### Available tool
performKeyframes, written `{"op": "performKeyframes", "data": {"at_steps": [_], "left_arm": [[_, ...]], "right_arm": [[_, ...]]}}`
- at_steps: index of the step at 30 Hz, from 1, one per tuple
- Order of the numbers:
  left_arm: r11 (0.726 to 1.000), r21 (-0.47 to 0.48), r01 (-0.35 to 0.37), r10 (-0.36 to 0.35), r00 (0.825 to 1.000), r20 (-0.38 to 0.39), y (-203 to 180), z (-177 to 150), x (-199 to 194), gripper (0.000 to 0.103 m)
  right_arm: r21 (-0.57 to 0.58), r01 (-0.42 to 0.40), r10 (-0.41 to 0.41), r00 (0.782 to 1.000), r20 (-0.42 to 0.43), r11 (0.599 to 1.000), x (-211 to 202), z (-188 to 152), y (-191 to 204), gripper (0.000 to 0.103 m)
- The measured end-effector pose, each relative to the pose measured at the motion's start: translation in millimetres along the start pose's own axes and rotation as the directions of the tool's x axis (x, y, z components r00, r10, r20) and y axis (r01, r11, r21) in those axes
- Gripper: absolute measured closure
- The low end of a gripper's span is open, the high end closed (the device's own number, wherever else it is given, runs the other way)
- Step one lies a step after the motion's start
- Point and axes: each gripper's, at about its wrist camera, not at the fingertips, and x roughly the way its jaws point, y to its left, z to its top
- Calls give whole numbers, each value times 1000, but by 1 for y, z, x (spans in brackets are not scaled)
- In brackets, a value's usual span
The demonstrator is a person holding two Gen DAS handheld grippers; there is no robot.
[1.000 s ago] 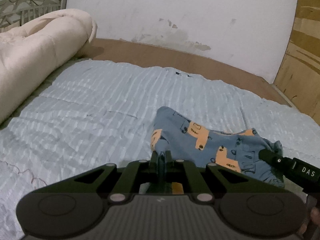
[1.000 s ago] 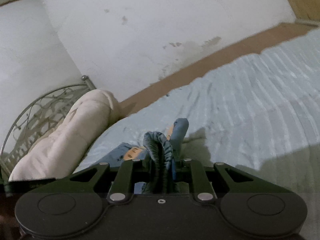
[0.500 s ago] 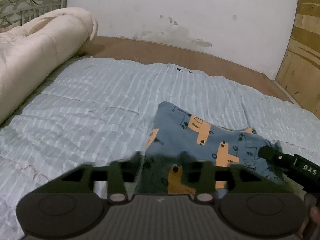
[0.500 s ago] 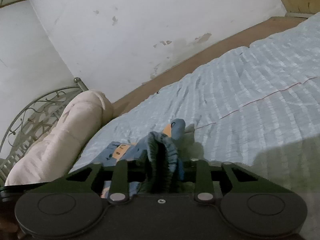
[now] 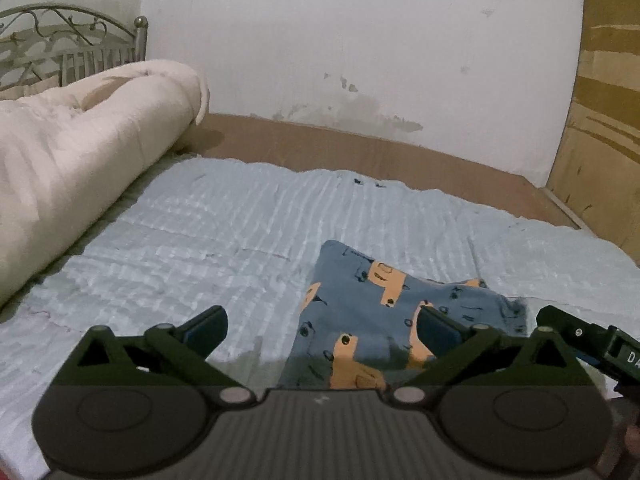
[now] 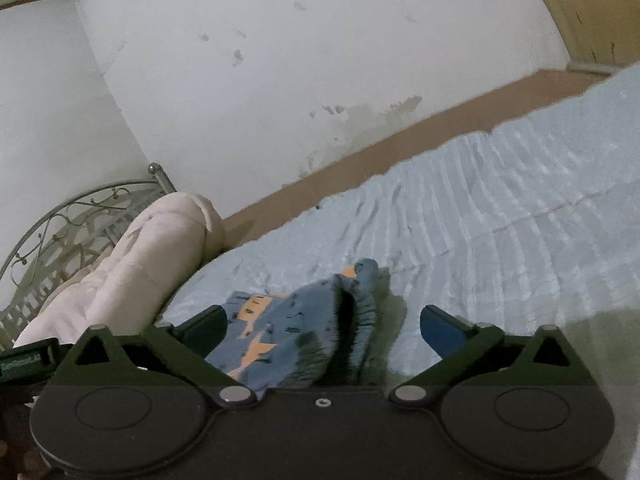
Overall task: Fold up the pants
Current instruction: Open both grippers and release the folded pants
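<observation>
Small blue pants with an orange truck print (image 5: 360, 312) lie folded in a compact bundle on the light blue bedspread (image 5: 224, 232). My left gripper (image 5: 320, 326) is open just above their near edge, holding nothing. In the right wrist view the pants (image 6: 304, 328) lie between the spread fingers, ribbed waistband facing the camera. My right gripper (image 6: 324, 320) is open around them without gripping. The right gripper's body also shows in the left wrist view (image 5: 588, 344), at the pants' right side.
A rolled cream duvet (image 5: 80, 160) lies along the left side of the bed against a metal headboard (image 5: 60, 52). A brown bed-frame board (image 5: 360, 156) and a white wall run along the far side. A wooden panel (image 5: 600, 128) stands at the right.
Both grippers have opened and let go of the pants, which now rest on the bedspread. The left gripper has drawn back a little.
</observation>
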Motion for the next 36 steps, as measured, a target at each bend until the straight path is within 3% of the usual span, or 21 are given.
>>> {"op": "performKeyframes", "data": {"at_steps": [14,25,36], "left_arm": [[1000,16,-25,23,994,105,-1,-26,-93,1],[999,30,-34,29,990,138,4,-55,-143,1],[999,14,-42,39,988,150,18,-93,-174,1]], "right_arm": [[-213,-19,42,994,102,977,-96,-1,66,1],[-282,-21,62,988,139,959,-156,-22,101,1],[-326,30,27,985,168,945,-196,-56,125,1]]}}
